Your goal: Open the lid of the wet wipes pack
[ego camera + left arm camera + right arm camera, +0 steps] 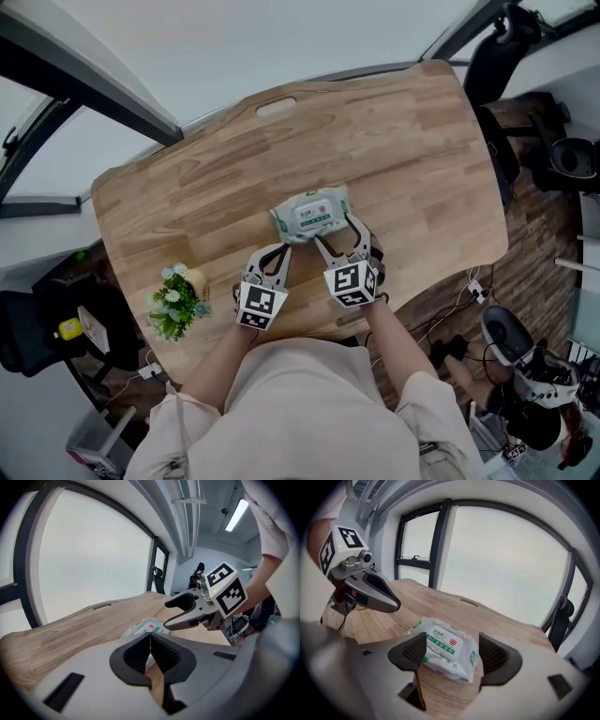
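Note:
The wet wipes pack [311, 214] lies flat near the middle of the wooden table [187, 197]. It is white and green, and its lid [440, 644] is closed. My right gripper [339, 234] is open, its jaws reaching either side of the pack's near right end; in the right gripper view the pack [446, 657] lies between and just beyond the fingers. My left gripper [279, 249] is shut on nothing, its tip just short of the pack's near left corner. In the left gripper view the pack [149, 626] shows past the closed jaws, with the right gripper [168, 615] beside it.
A small potted plant [178, 298] stands at the table's near left. A handle slot [275, 106] is cut near the far edge. Chairs and cables [478, 291] sit on the floor around the table. Large windows [506, 559] lie beyond.

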The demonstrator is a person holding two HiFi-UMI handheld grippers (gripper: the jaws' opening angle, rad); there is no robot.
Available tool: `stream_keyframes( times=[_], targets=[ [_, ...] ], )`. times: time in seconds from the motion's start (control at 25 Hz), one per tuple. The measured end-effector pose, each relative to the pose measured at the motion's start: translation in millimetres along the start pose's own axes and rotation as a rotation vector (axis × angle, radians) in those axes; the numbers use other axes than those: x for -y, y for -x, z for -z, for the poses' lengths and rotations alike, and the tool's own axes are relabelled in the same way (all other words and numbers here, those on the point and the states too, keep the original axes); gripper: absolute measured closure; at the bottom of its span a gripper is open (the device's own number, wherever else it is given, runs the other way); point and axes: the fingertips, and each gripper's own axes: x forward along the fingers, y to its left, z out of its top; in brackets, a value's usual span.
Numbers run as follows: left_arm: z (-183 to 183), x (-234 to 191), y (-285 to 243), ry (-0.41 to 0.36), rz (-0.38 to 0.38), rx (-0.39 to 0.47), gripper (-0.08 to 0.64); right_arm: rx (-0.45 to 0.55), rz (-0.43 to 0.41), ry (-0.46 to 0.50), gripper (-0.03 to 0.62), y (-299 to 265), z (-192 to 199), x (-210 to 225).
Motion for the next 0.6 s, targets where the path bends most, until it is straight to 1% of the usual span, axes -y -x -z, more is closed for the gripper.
stream_keyframes(
  times=[0.2, 0.32, 0.44, 0.52, 0.6],
  targets=[
    [10, -4, -13, -0.002, -0.001, -0.034, 0.538, -0.034, -0.015, 0.173, 0.241, -16, 2, 0],
    [12, -7, -20, -0.030, -0.015, -0.035, 0.538, -0.052, -0.041, 0.271, 0.241, -25, 3, -4],
    [17, -8, -29, -0.034, -0.015, -0.047, 0.538, -0.074, -0.064, 0.375, 0.239, -33, 7, -7],
    [22, -10, -35, -0.034, -0.016, -0.057, 0.538, -0.086, -0.079, 0.425, 0.238, -37, 9, -9],
    [27, -12, -40, -0.039, -0.017, -0.071, 0.538, -0.095, -0.093, 0.455, 0.238, -40, 12, -11]
  ],
)
